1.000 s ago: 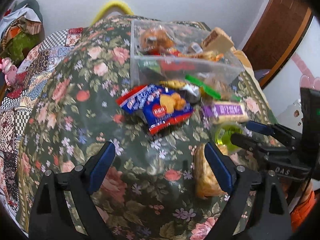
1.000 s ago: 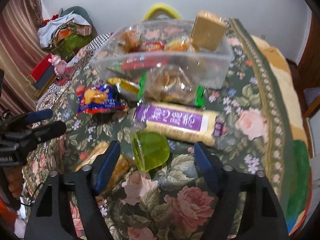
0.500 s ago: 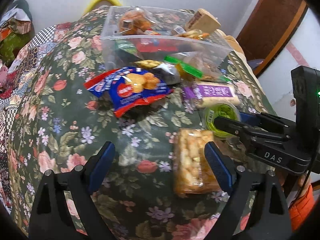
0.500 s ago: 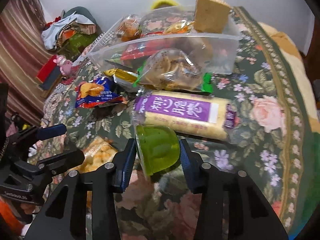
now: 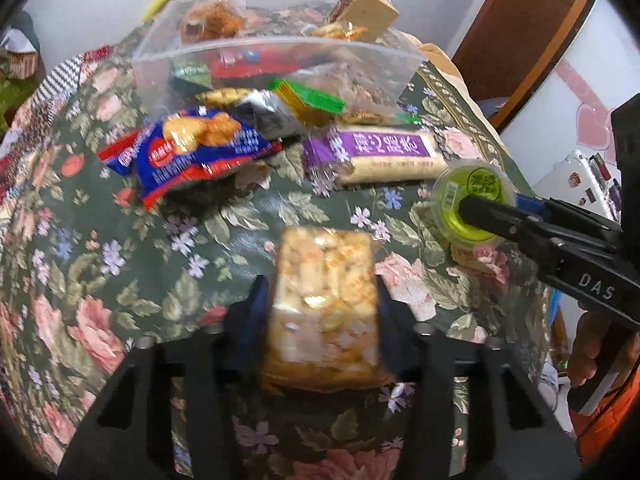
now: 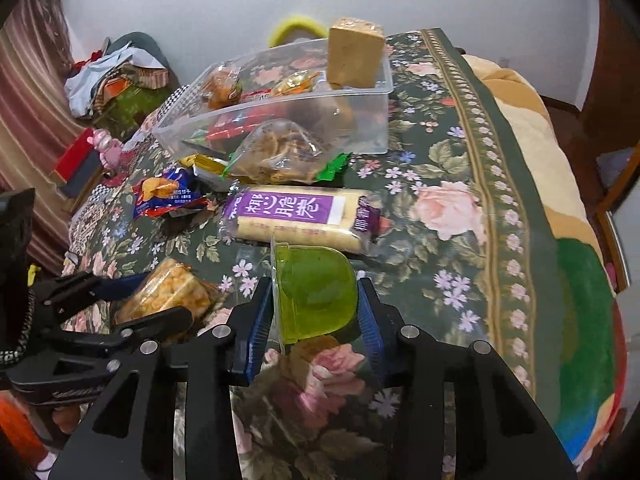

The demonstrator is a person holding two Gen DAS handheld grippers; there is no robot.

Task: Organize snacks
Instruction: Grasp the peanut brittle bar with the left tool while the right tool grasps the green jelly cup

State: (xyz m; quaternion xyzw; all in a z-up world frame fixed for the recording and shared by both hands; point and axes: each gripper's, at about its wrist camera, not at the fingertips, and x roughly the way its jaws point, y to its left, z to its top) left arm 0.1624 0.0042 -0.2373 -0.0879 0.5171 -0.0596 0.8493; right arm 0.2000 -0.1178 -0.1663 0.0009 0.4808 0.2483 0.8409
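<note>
My left gripper (image 5: 320, 300) is shut on a clear pack of golden puffed snack (image 5: 324, 296), also in the right wrist view (image 6: 168, 296). My right gripper (image 6: 316, 300) is shut on a green jelly cup (image 6: 316, 292), also in the left wrist view (image 5: 472, 204). Both sit low over the floral cloth. A clear plastic box (image 6: 360, 92) with several snacks stands at the back. A purple-label roll pack (image 6: 296, 216), a blue and red biscuit pack (image 5: 192, 152) and a clear bag of brown snacks (image 6: 276, 156) lie in front of it.
A tan block snack (image 6: 354, 54) sticks up from the box's far corner. The floral cloth (image 6: 452, 208) drops off at the right edge. Clothes and a pink toy (image 6: 106, 146) lie at the far left. A brown door (image 5: 516, 40) is at the right.
The left gripper moved right and forward onto the puffed snack pack and closed on it. The right gripper closed on the green jelly cup and lifted it slightly.
</note>
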